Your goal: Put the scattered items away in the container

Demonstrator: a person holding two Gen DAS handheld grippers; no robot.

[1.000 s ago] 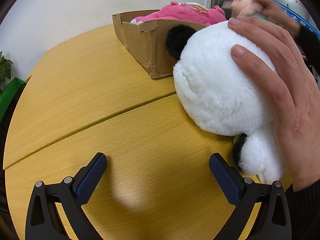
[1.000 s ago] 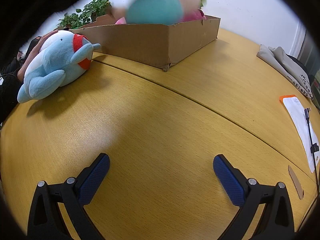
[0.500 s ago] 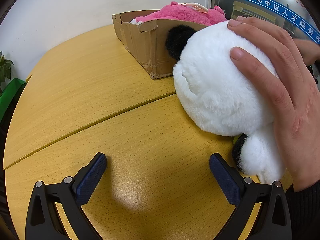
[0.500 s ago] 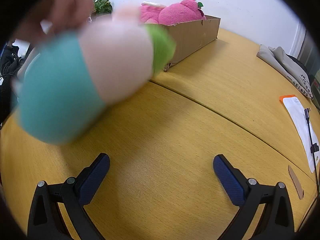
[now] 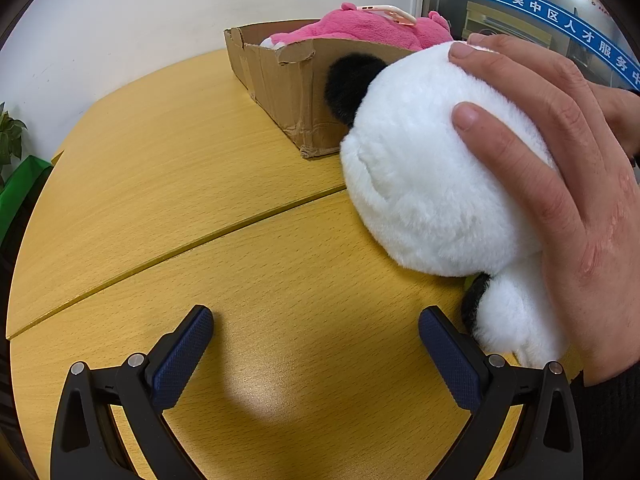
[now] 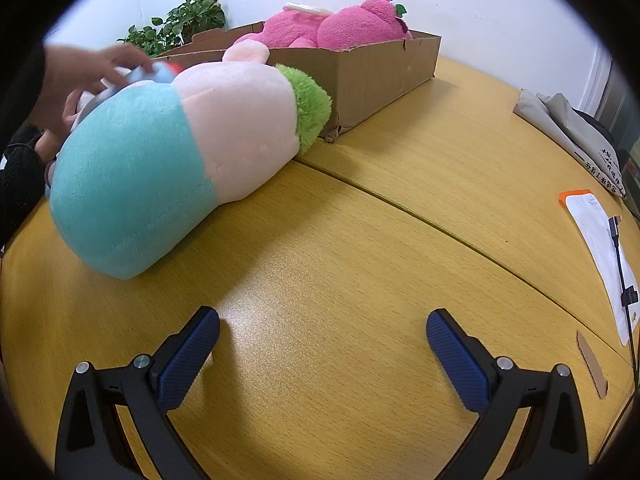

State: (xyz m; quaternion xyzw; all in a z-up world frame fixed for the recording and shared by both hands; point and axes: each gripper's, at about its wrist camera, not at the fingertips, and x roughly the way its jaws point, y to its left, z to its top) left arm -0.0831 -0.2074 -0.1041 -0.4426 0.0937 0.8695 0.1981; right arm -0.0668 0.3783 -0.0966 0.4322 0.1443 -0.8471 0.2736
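A white and black panda plush [image 5: 436, 176] lies on the wooden table at the right of the left wrist view, with a bare hand [image 5: 560, 152] resting on it. Behind it stands a cardboard box [image 5: 288, 80] holding a pink plush [image 5: 368, 30]. My left gripper [image 5: 316, 344] is open and empty over bare table. In the right wrist view a teal, pink and green plush [image 6: 180, 160] lies on the table before the box [image 6: 380, 68], which holds the pink plush [image 6: 340, 28]. My right gripper [image 6: 322, 344] is open and empty, short of that plush.
A hand [image 6: 80, 76] reaches over a blue plush [image 6: 156, 74] behind the teal one. A grey folded cloth [image 6: 568, 128], a white sheet with an orange edge [image 6: 596, 232] and a cable [image 6: 620, 256] lie at the table's right. Potted plants [image 6: 180, 24] stand behind the box.
A hand carried the teal, pink and green plush from above the box and laid it on the table in front of the right gripper. Both grippers stayed still and open.
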